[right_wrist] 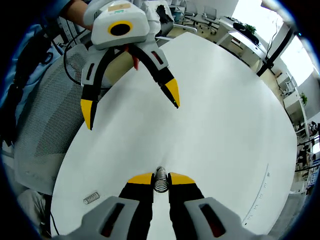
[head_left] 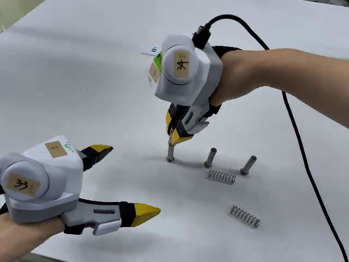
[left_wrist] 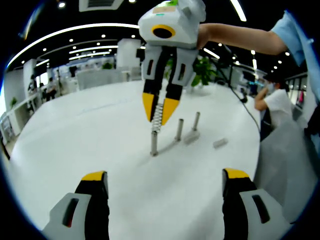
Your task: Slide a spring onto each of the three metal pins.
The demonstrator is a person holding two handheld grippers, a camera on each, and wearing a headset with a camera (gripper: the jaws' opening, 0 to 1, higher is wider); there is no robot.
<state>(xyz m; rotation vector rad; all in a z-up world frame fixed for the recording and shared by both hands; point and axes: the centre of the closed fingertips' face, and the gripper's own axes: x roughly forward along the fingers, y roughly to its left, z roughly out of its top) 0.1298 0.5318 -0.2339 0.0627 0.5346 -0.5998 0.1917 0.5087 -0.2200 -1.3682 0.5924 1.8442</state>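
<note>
Here the first spring is in hand: the right gripper (head_left: 178, 135) is clamped on a spring (left_wrist: 157, 117), held nearly upright, its lower end meeting the top of the left pin (head_left: 170, 153) as the head view has it; whether the coil has caught over the tip I cannot tell; the middle pin (head_left: 210, 157) and the right pin (head_left: 248, 165) stand bare; one loose spring (head_left: 221, 176) lies between them, another loose spring (head_left: 245, 216) nearer, both flat on the white table (head_left: 82, 82); the left gripper (head_left: 131, 178) hovers well apart, jaws spread wide, holding nothing; next, I judge, the held spring must stay in line with its pin, slide down and be let go.
</note>
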